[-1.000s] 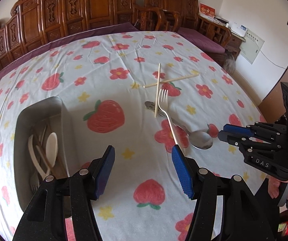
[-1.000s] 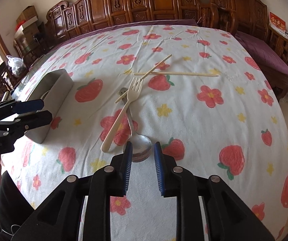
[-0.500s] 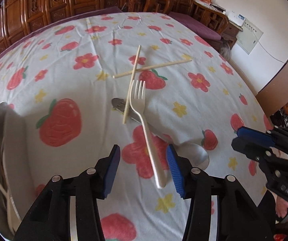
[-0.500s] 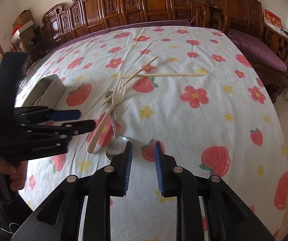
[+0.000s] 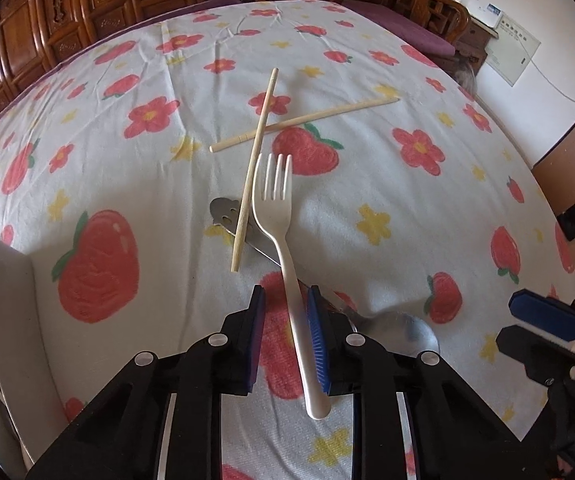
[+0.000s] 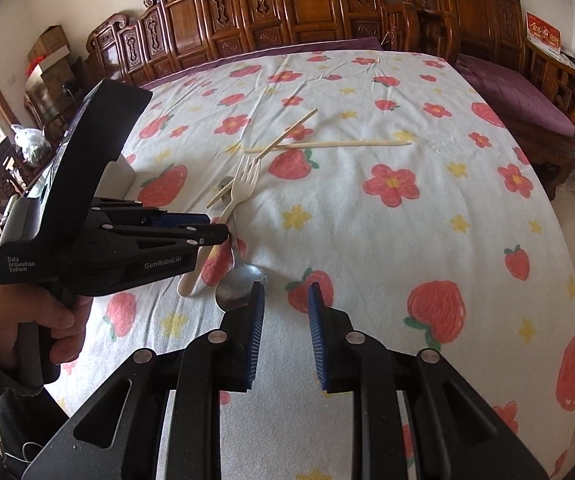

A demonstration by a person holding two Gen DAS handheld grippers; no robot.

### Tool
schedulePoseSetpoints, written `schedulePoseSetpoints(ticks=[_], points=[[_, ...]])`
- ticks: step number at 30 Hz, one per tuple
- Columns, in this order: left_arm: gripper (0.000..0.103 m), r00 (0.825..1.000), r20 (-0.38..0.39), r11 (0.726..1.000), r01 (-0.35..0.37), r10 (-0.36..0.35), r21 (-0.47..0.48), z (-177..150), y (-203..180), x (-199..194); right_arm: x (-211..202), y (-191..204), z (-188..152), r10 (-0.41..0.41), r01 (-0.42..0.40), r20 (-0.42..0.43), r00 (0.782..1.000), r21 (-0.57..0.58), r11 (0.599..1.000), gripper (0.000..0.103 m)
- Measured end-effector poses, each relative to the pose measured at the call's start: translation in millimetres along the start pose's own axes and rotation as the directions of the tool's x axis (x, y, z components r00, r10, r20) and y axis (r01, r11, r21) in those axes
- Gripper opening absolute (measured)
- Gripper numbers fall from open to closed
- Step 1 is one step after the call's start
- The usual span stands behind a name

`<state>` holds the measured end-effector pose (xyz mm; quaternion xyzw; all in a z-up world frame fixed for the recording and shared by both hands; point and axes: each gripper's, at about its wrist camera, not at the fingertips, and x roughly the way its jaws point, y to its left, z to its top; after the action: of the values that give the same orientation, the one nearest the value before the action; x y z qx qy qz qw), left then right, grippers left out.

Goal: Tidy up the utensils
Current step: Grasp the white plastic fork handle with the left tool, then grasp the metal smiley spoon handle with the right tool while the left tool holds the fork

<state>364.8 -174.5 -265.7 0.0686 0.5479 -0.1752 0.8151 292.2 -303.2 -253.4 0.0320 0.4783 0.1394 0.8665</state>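
Observation:
A cream plastic fork lies on the strawberry tablecloth, across the handle of a metal spoon. Two wooden chopsticks lie crossed just beyond the tines. My left gripper points down over the fork's handle and its jaws are closing. The handle rests against the right pad, with a gap still showing at the left pad. In the right wrist view the left gripper comes in from the left over the fork. My right gripper hovers open and empty beside the spoon's bowl.
A metal tray holding pale utensils stands at the left edge. Carved wooden chairs line the table's far side. The table edge drops off on the right, by a purple cushioned bench. A person's hand grips the left gripper's handle.
The left gripper has moved forward and down from beside the tray to the fork, and its jaws have narrowed around the handle. The right gripper has stayed put.

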Motion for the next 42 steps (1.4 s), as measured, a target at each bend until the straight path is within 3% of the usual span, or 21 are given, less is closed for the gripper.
schedulePoseSetpoints(ticks=[2,4,12,30,37,42], points=[[0.02,1.0,-0.001,1.0,-0.011,0.011,0.003,2,-1,0,0,0,-1,-0.008,0.008,0.001,1.0,0.001,1.0,0.025],[0.008,1.0,-0.008,1.0,-0.027,0.027,0.01,2,-2,1,2,-2,-2,-0.008,0.008,-0.002,1.0,0.007,1.0,0.025],[0.007,0.999,0.027,0.999,0.033,-0.032,-0.028,-6,14,-17,8,4,3,0.002,-0.002,-0.01,1.0,0.001,1.0,0.025],[0.007,0.99,0.134,0.995,0.053,-0.041,-0.089,-35,60,-77,81,50,46,0.02,-0.037,-0.112,0.993,-0.15,0.988,0.024],[0.007,0.985,0.165,0.995,0.057,-0.042,-0.087,-38,65,-93,97,62,51,-0.043,0.015,-0.141,0.989,-0.193,0.981,0.024],[0.007,0.983,0.181,0.995,0.056,-0.04,-0.083,-41,67,-102,97,62,51,-0.101,0.072,-0.158,0.982,-0.181,0.981,0.008]])
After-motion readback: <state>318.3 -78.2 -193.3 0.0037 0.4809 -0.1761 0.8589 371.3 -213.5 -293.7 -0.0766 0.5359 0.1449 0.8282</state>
